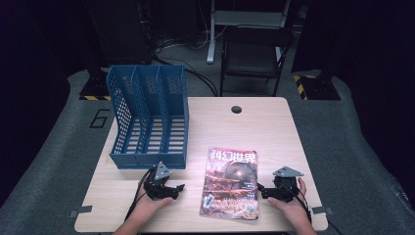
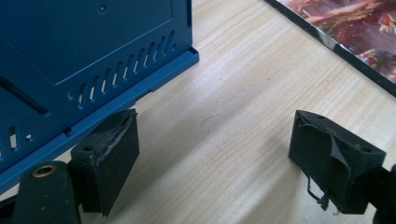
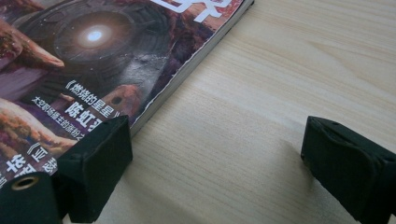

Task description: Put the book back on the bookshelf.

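In the left gripper view the blue file rack point(image 2: 70, 60) runs off the top and left edges, and the magazine point(image 2: 355, 32) shows as a corner, cut by the right edge. In the right gripper view the magazine's title is cut off at the top. The small cover print is unreadable from above.

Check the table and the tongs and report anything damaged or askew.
The padding on the left tongs is worn: one pad has a ragged, peeling edge, the other pad trails a loose shred. The magazine lies slightly askew to the table edge. The blue file rack looks sound.
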Demonstrator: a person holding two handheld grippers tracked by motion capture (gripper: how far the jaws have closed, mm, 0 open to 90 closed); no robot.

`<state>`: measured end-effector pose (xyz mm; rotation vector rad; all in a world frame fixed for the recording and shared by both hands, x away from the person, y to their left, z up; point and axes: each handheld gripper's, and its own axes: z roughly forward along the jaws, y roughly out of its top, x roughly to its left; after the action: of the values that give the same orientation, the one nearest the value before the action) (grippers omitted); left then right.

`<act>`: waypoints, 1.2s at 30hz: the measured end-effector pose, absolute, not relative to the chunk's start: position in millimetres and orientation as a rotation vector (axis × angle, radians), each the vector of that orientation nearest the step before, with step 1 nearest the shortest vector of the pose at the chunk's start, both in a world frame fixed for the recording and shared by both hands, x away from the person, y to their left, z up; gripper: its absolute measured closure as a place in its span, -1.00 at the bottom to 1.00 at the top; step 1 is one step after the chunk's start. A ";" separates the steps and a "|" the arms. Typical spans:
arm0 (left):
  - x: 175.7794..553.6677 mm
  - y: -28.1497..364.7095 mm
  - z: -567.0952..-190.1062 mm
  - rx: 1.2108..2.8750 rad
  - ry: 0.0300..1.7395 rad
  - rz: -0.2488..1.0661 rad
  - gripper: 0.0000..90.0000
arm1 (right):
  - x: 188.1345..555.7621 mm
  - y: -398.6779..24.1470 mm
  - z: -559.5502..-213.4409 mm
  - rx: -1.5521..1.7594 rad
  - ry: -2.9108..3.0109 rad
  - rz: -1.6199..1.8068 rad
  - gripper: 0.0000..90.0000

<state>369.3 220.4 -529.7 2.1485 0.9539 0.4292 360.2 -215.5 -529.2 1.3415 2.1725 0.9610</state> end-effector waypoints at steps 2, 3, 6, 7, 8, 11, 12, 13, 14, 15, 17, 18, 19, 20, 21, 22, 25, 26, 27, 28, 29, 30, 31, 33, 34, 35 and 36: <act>369.4 218.1 -529.9 2.149 0.961 0.438 -0.65 | 360.2 -215.2 -529.3 1.348 2.165 0.960 -0.81; 369.4 218.1 -529.9 2.149 0.961 0.438 -0.65 | 360.2 -215.2 -529.3 1.348 2.165 0.960 -0.81; 370.4 218.3 -530.4 2.142 0.953 0.440 -0.64 | 359.5 -215.6 -529.0 1.339 2.164 0.954 -0.79; 370.4 218.3 -530.4 2.142 0.953 0.440 -0.64 | 359.7 -215.7 -529.4 1.334 2.164 0.950 -0.75; 371.2 218.4 -529.1 2.159 0.951 0.432 -0.64 | 359.7 -215.7 -529.4 1.334 2.164 0.950 -0.75; 372.7 216.7 -527.4 2.176 0.961 0.428 -0.64 | 358.6 -215.6 -528.3 1.336 2.161 0.962 -0.65; 372.5 216.4 -527.3 2.176 0.964 0.429 -0.64 | 358.1 -215.8 -527.6 1.337 2.169 0.960 -0.63; 372.0 216.0 -527.0 2.183 0.959 0.428 -0.64 | 358.1 -215.4 -526.8 1.342 2.169 0.962 -0.61; 372.0 216.0 -527.0 2.183 0.959 0.428 -0.64 | 358.1 -215.4 -526.8 1.342 2.169 0.962 -0.61; 371.4 214.2 -526.5 2.180 0.973 0.415 -0.64 | 358.1 -216.3 -524.6 1.340 2.193 0.925 -0.56; 372.5 214.5 -524.6 2.199 0.952 0.416 -0.60 | 357.6 -215.2 -524.3 1.358 2.179 0.933 -0.52; 372.1 213.9 -523.4 2.203 0.949 0.414 -0.51 | 356.8 -215.5 -522.8 1.364 2.186 0.924 -0.46; 372.3 213.4 -522.5 2.201 0.950 0.392 -0.38 | 355.1 -216.4 -520.9 1.375 2.192 0.913 -0.35; 372.8 213.2 -522.1 2.188 0.951 0.369 -0.38 | 355.1 -216.4 -520.9 1.375 2.192 0.913 -0.35; 373.6 213.2 -521.5 2.177 0.950 0.346 -0.37 | 354.3 -218.0 -519.9 1.371 2.198 0.912 -0.30; 373.4 211.6 -520.9 2.159 0.963 0.323 -0.31 | 353.9 -218.6 -518.6 1.390 2.187 0.925 -0.25; 373.0 206.2 -516.8 2.151 0.980 0.257 -0.25 | 349.7 -219.7 -508.0 1.480 2.119 1.016 -0.13; 372.3 204.1 -514.1 2.140 0.975 0.225 -0.24 | 348.3 -218.8 -505.3 1.493 2.109 1.019 -0.11; 371.0 200.2 -512.1 2.128 0.978 0.218 -0.23 | 347.1 -217.9 -502.8 1.488 2.106 1.018 -0.09; 369.8 196.6 -509.5 2.140 0.964 0.202 -0.23 | 346.2 -216.5 -500.7 1.480 2.107 1.029 -0.09; 367.1 187.3 -505.4 2.151 0.953 0.199 -0.22 | 344.8 -214.4 -498.4 1.479 2.106 1.030 -0.07; 366.3 183.7 -502.0 2.174 0.936 0.184 -0.21 | 343.1 -212.1 -495.6 1.492 2.107 1.032 -0.07; 366.3 183.7 -502.0 2.174 0.936 0.184 -0.21 | 343.1 -212.1 -495.6 1.492 2.107 1.032 -0.07; 364.0 176.1 -496.9 2.180 0.931 0.181 -0.17 | 341.5 -208.5 -490.5 1.480 2.115 1.037 -0.06; 363.7 173.2 -494.4 2.177 0.934 0.172 -0.16 | 341.5 -206.1 -483.3 1.515 2.125 1.077 -0.06; 363.6 170.3 -492.1 2.165 0.941 0.162 -0.16 | 341.5 -206.1 -483.3 1.515 2.125 1.077 -0.06; 363.4 164.4 -490.2 2.129 0.953 0.138 -0.16 | 342.5 -203.3 -474.5 1.568 2.120 1.116 -0.09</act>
<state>363.4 164.4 -490.2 2.1292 0.9533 0.1378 342.5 -203.3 -474.5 1.5680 2.1196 1.1159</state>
